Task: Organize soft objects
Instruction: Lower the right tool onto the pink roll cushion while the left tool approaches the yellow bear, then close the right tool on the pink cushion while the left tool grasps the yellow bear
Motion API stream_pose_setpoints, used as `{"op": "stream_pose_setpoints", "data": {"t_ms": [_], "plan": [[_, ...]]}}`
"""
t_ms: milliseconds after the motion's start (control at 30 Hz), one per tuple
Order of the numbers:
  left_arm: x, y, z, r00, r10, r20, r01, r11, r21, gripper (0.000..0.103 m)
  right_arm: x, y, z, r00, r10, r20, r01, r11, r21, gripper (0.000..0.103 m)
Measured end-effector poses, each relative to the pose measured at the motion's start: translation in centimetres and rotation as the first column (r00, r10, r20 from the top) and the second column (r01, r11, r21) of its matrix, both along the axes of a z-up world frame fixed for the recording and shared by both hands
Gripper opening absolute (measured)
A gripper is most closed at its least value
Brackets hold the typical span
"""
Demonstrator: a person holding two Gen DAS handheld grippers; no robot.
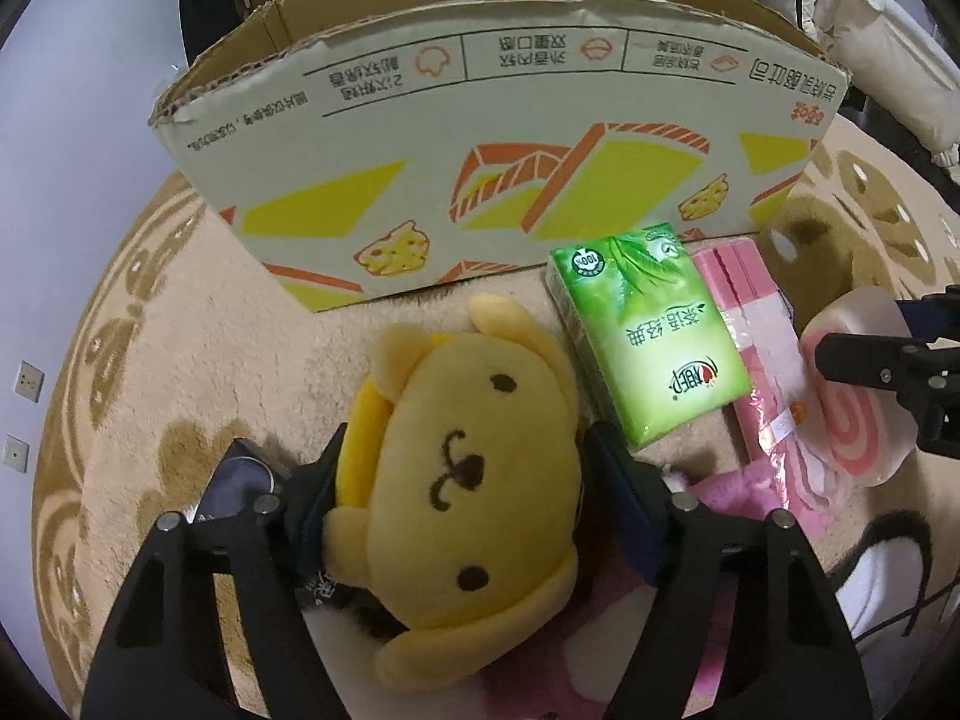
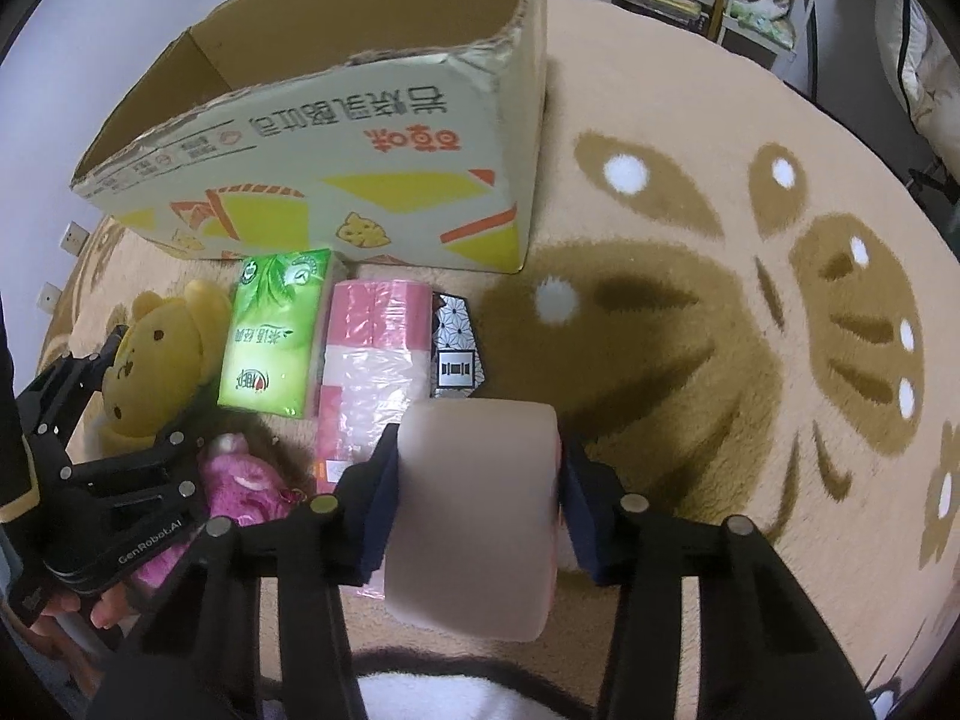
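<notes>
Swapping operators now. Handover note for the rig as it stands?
Left gripper: shut on the yellow bear plush, low over the rug.
Right gripper: shut on the pink swirl roll cushion.
On the rug before the cardboard box: green tissue pack, pink wrapped pack, patterned black card, pink plush.
Done: both grasps. No item visible in the box.
Left: probably box both, then the rest.

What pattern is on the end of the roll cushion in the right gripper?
A pink-and-white swirl on the roll cushion, held by the right gripper; left wrist view shows it best.
</notes>
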State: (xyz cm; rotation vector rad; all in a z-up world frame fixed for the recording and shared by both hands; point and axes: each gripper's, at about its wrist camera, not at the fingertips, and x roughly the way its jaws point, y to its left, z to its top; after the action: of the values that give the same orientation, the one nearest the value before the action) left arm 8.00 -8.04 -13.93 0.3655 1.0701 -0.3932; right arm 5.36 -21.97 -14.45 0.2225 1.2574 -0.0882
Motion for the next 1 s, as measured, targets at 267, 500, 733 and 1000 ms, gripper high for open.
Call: {"op": "stream_pose_setpoints", "data": {"t_ms": [267, 500, 733, 1000], "plan": [[-0.2, 1.1, 0.0, 1.0, 0.023, 0.019, -0.023, 1.0, 0.002, 0.067, 0.1, 1.1, 0.7, 1.0, 0.006, 0.031, -0.005, 1.0, -0.017, 0.038], [-0.2, 1.4, 0.4, 0.999, 0.048, 0.017, -0.048, 0.999, -0.018, 0.061, -0.4, 1.9, 2.2, 0.997, 0.01, 0.075, -0.009, 1.0, -0.014, 0.032], [-0.1, 1.7, 0.9, 0.999, 0.052, 0.012, -0.052, 0.998, -0.041, 0.055, -0.8, 0.4, 4.1, 0.994, 0.0, 0.109, -0.001, 1.0, 0.006, 0.031], [-0.2, 1.5, 0.9, 0.998, 0.06, 0.033, -0.059, 0.998, -0.022, 0.056, -0.8, 0.3, 4.2, 0.991, 0.02, 0.135, -0.021, 1.0, 0.004, 0.031]]}}
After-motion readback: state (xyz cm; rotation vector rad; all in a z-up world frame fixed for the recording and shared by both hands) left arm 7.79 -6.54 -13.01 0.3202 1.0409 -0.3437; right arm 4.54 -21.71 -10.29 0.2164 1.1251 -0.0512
